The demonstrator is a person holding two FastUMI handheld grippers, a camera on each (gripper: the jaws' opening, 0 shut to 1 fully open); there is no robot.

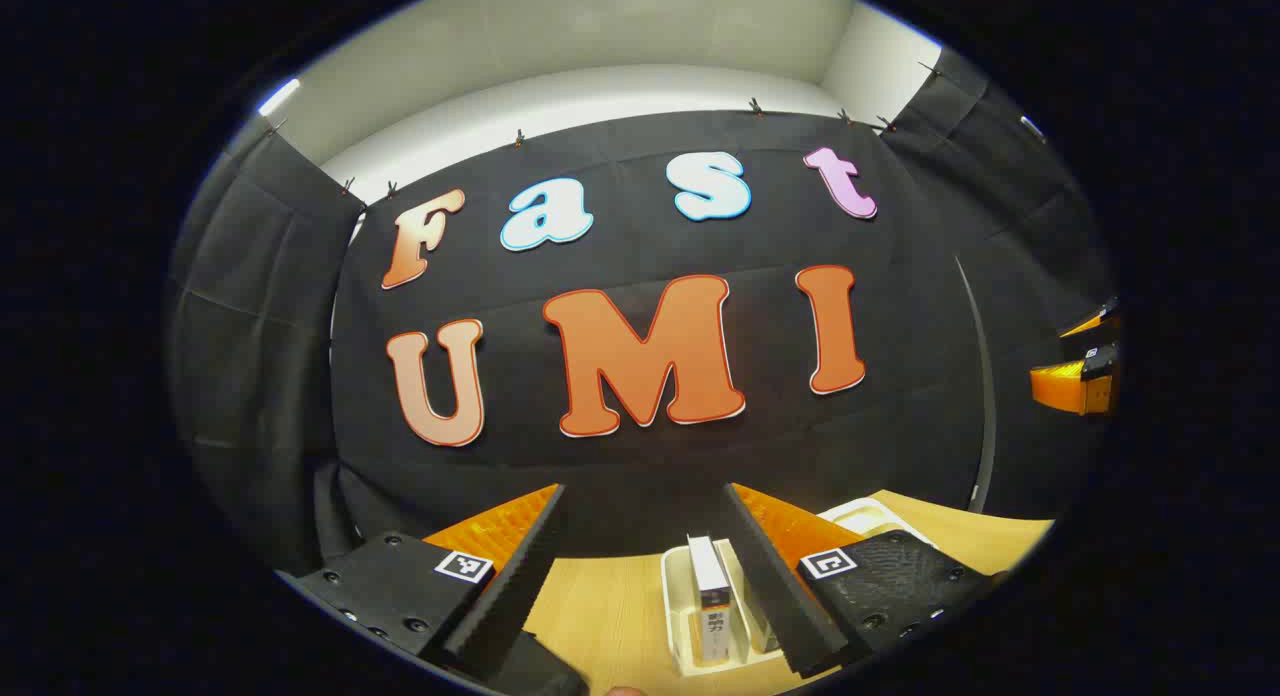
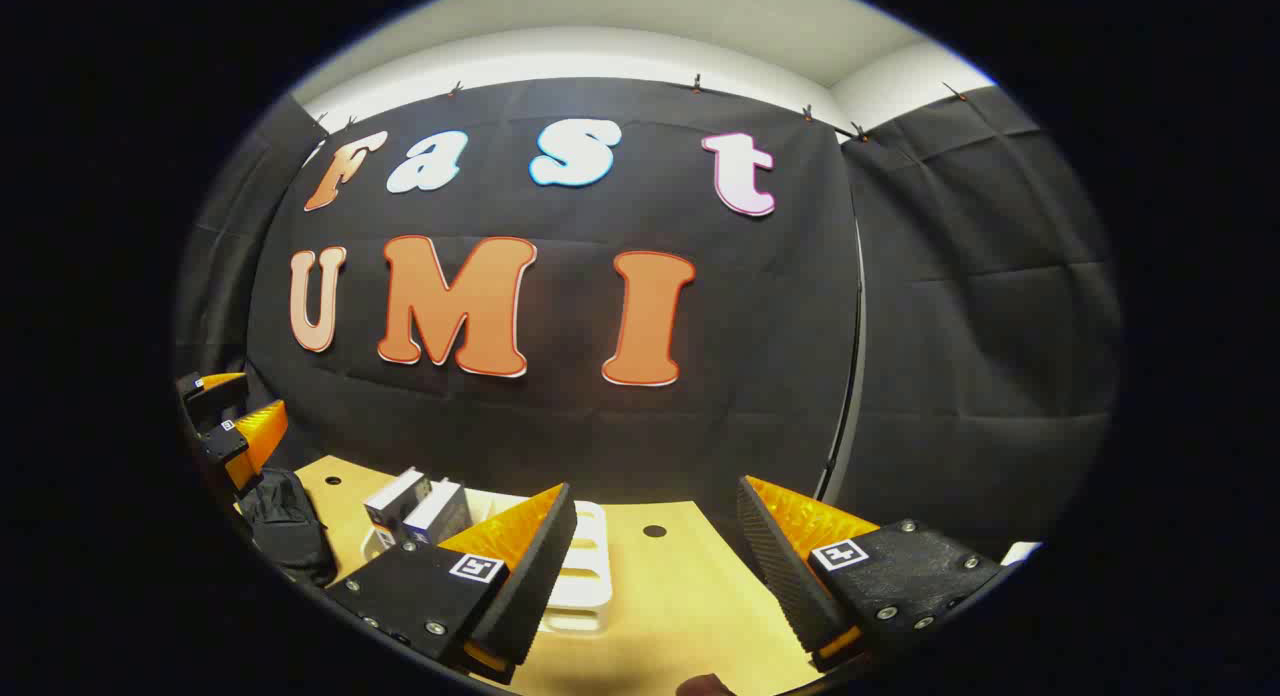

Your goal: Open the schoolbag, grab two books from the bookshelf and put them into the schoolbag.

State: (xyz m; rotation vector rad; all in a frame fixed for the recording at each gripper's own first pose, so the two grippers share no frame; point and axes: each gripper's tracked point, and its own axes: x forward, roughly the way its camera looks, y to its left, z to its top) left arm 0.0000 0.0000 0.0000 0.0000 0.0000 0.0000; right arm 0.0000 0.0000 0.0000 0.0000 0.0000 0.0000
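In the left gripper view my left gripper (image 1: 645,493) is open over the wooden table (image 1: 610,616). Just beyond its right finger an upright white-spined book (image 1: 709,581) stands in the white bookshelf rack (image 1: 675,616); a second book is mostly hidden behind that finger. In the right gripper view my right gripper (image 2: 655,488) is open, nothing between its fingers. Two books (image 2: 415,504) stand in the white rack (image 2: 585,571) behind its left finger. The black schoolbag (image 2: 285,526) lies at the table's left end; whether it is zipped is not visible. The left gripper (image 2: 232,416) hovers above the bag.
The black cloth wall closes the back and sides of the table. A small dark hole (image 2: 655,530) sits in the tabletop (image 2: 690,596) ahead of the right gripper. The right gripper (image 1: 1080,376) shows at the far right of the left gripper view.
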